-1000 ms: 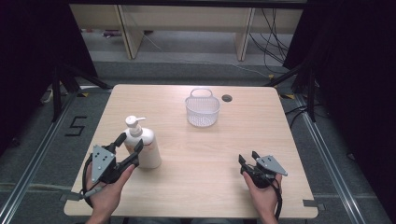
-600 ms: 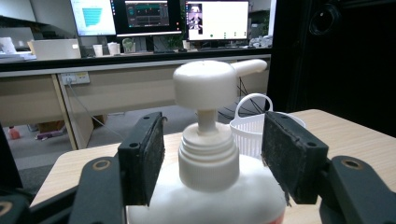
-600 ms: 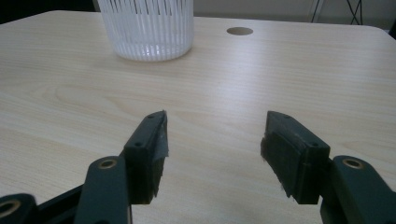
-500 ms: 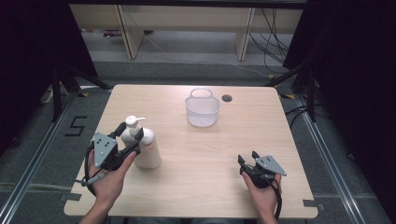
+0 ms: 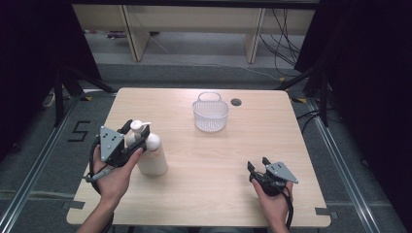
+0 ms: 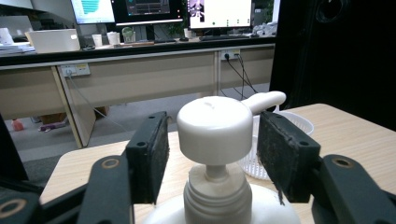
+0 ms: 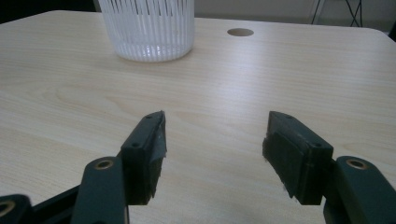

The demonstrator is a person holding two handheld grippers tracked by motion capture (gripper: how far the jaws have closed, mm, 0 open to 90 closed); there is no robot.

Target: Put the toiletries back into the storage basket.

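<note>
Left gripper (image 6: pixel 212 154) straddling pump bottle (image 5: pixel 151 154) head, jaws closing but not touching; right gripper (image 7: pixel 212 156) resting agape, empty.

This looks like an office-style robotics lab: a pale wooden table (image 5: pixel 214 160) stands in a black-curtained recording bay, with cables (image 5: pixel 286 29) on the grey floor, and desks carrying lit monitors (image 6: pixel 219 11) behind it.
</note>
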